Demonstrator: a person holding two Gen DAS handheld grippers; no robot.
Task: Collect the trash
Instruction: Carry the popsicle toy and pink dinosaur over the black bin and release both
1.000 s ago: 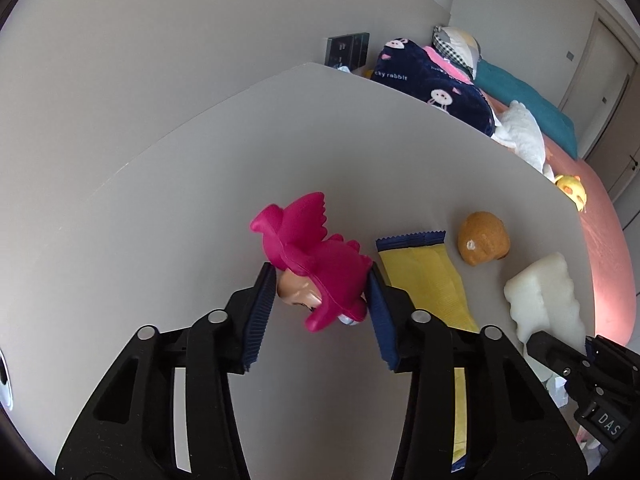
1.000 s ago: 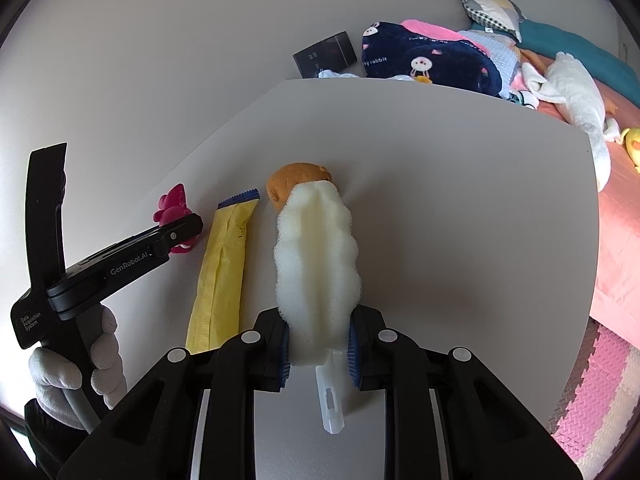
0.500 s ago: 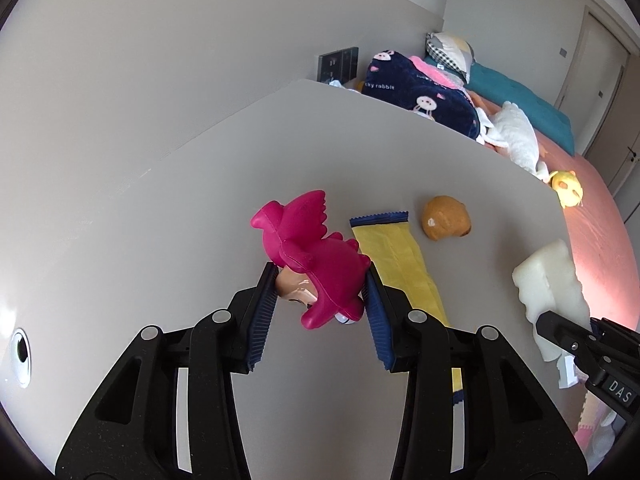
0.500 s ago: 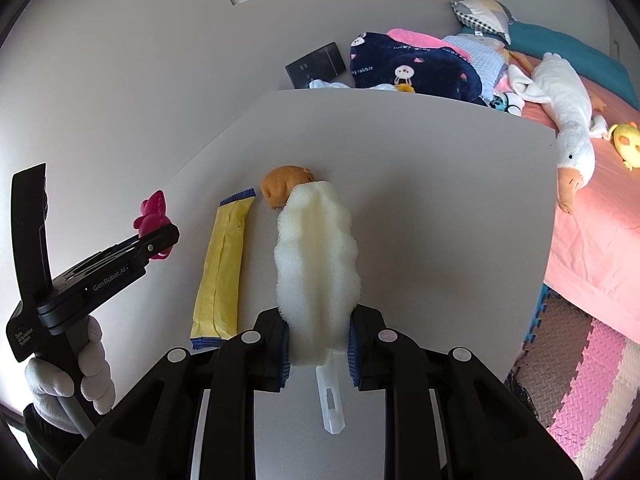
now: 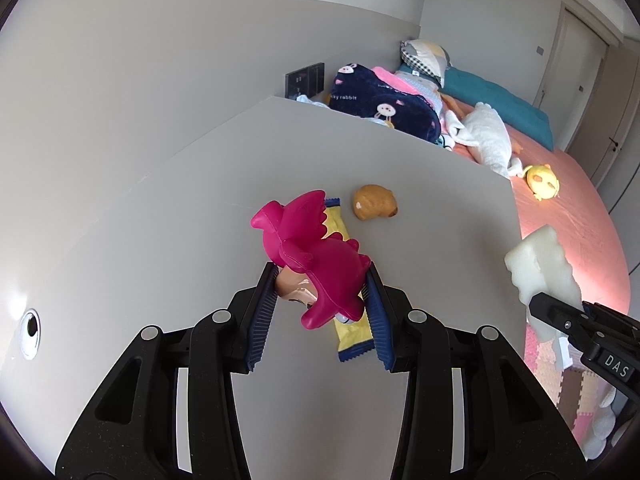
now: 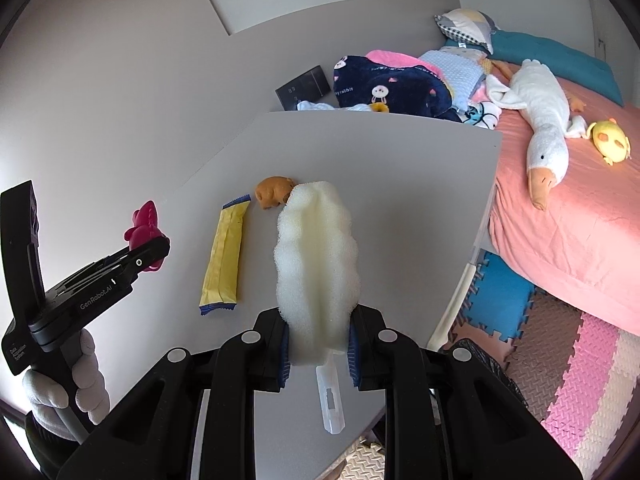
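**Two claws, two things held up over the table**

Left wrist view: the left gripper (image 5: 320, 312) is clamped on a pink toy (image 5: 316, 256), squeezing it from both sides. The toy hangs above the grey table (image 5: 168, 240). A yellow wrapper (image 5: 352, 332) lies flat on the table, partly hidden under the toy. A small brown toy (image 5: 374, 202) sits on the table just past the wrapper's far end.

The right gripper (image 6: 318, 350) is clamped tight on a white sponge (image 6: 316, 252), which sticks up over the table to the right of the wrapper.
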